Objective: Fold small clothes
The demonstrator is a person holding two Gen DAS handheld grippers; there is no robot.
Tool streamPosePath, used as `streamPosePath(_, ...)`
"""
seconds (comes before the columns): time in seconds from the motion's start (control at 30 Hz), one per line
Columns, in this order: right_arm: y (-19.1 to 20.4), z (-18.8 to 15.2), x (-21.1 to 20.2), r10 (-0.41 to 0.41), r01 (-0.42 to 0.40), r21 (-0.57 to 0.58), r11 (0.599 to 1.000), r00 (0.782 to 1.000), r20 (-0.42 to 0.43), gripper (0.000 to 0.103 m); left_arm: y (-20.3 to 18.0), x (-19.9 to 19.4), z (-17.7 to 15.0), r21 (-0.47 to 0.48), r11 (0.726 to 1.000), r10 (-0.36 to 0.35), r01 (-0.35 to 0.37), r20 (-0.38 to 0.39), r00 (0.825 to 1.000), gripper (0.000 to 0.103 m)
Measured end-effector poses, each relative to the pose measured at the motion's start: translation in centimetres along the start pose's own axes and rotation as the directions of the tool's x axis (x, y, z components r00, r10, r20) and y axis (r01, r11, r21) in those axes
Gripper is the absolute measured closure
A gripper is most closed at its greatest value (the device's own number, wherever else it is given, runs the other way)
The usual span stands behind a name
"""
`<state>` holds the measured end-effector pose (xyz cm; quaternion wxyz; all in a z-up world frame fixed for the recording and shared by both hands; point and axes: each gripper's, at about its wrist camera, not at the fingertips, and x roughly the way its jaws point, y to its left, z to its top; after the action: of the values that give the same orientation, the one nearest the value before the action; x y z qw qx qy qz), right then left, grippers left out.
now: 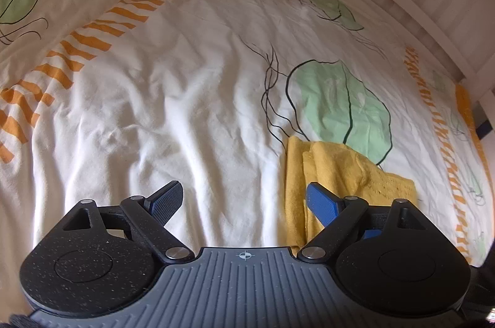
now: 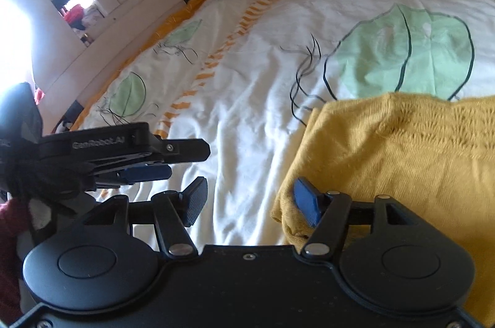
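A yellow knitted garment lies folded on a bed, on a white cover printed with green leaves and orange stripes. In the left wrist view it sits to the right, its far edge overlapping a large green leaf. The left gripper hangs over the cover with its jaws wide apart and nothing between them; its right finger is above the garment's left edge. The right gripper has its jaws apart too, empty, with the right finger over the garment's near left corner and the left finger over bare cover. In the right wrist view the left gripper shows from the side at the left.
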<state>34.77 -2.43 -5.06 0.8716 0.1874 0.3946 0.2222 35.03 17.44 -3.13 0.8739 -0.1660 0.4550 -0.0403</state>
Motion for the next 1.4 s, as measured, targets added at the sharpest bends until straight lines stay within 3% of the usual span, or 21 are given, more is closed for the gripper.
streamPosePath(0.23, -1.2, 0.7, -4.7, 0.015, -0.020, 0.050, 0.999, 0.994, 0.107, 0.036, -0.1, 0.2, 0.0, 0.003, 1.000, -0.005, 0.005, -0.008, 1.000, 0.016)
streamPosePath(0.4, -3.3, -0.2, -7.5, -0.029, 0.014, 0.099, 0.995, 0.988, 0.154, 0.033, -0.7, 0.3, -0.4, 0.029, 1.000, -0.007, 0.007, -0.016, 1.000, 0.016)
streamPosePath(0.67, -5.4, -3.4, -7.3, -0.158, 0.149, 0.093, 0.984, 0.982, 0.103, 0.036, -2.0, 0.5, -1.2, 0.093, 0.996, -0.005, 0.009, -0.033, 0.999, 0.016)
streamPosePath(0.8, -3.7, -5.6, -5.4, -0.142, 0.143, -0.020, 0.990, 0.989, 0.033, 0.040, -2.8, 0.7, -1.6, 0.126, 0.992, -0.003, 0.008, -0.038, 0.999, 0.016)
streamPosePath(0.93, -2.4, -8.0, -2.6, -0.060, 0.056, -0.052, 0.997, 0.996, -0.070, 0.040, -3.9, 1.1, -2.3, 0.171, 0.985, -0.007, 0.014, -0.038, 0.999, 0.016)
streamPosePath(1.13, -2.2, -7.4, -3.3, -0.005, 0.003, -0.036, 0.999, 0.999, -0.037, 0.039, -5.7, 2.1, -3.3, 0.246, 0.969, -0.021, 0.031, -0.044, 0.999, 0.016)
streamPosePath(1.4, -4.6, -6.3, -6.9, -0.071, 0.072, -0.009, 0.997, 0.996, 0.061, 0.039, -7.0, 4.4, -3.4, 0.235, 0.965, -0.113, 0.117, -0.030, 0.993, 0.017)
